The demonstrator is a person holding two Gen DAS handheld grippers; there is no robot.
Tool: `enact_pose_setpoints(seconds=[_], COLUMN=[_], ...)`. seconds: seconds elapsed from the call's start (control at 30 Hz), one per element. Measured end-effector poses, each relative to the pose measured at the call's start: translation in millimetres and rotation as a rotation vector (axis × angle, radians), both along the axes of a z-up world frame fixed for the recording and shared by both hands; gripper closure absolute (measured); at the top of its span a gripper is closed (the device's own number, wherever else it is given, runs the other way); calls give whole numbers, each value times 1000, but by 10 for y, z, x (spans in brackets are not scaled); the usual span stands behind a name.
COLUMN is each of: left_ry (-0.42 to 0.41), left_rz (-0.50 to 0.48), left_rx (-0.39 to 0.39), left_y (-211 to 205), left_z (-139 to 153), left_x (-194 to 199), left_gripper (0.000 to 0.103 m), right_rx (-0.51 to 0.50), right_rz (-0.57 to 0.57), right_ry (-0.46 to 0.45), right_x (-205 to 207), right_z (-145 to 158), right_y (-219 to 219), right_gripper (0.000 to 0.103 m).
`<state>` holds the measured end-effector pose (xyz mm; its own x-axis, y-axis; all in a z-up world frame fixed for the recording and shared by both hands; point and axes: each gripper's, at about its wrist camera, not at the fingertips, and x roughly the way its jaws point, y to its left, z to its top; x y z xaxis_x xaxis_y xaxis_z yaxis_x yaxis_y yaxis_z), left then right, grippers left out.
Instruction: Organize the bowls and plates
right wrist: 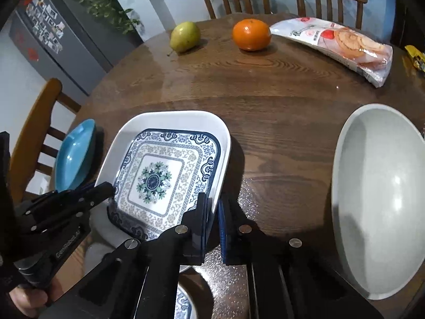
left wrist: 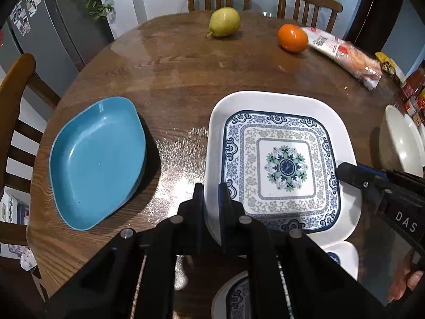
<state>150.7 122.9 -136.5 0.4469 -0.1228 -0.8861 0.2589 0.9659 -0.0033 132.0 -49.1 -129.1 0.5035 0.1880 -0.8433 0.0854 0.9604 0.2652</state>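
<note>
Round wooden table [left wrist: 186,79]: patterned square plate [left wrist: 284,164] at centre, raised off wood, seemingly above more dishes at 6 o'clock, view poor. Blue plate [left wrist: 98,159] at 9 o'clock, white bowl [right wrist: 379,199] at 3. Left gripper [left wrist: 211,202] clamps plate's left rim; right gripper [right wrist: 212,228] pinches right rim. Step: two-handed carry. Next: keep level, lower onto stack.

Left hand-held gripper [left wrist: 211,199]: matte black linkage arms, round silver screws, blue-edged finger pads. Right hand-held gripper [right wrist: 212,212]: same black build, silver screws, blue pads, white lettering on its body.
</note>
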Motion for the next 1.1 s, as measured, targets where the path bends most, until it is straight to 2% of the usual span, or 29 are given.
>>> enact_pose_setpoints(seconds=[0.3, 0.53, 1.1], left_ry=[-90, -112, -23], left_rz=[7, 14, 80], left_rx=[-28, -28, 7], left_y=[33, 85, 234], left_z=[409, 528, 235], left_x=[-295, -651, -1405], left_gripper=[95, 95, 95], right_rx=[45, 93, 125], right_rz=[8, 32, 135], right_ry=[-86, -99, 39], right_x=[-250, -537, -1119], right_z=[418, 547, 74], right_y=[-19, -23, 184], right_gripper=[94, 93, 93])
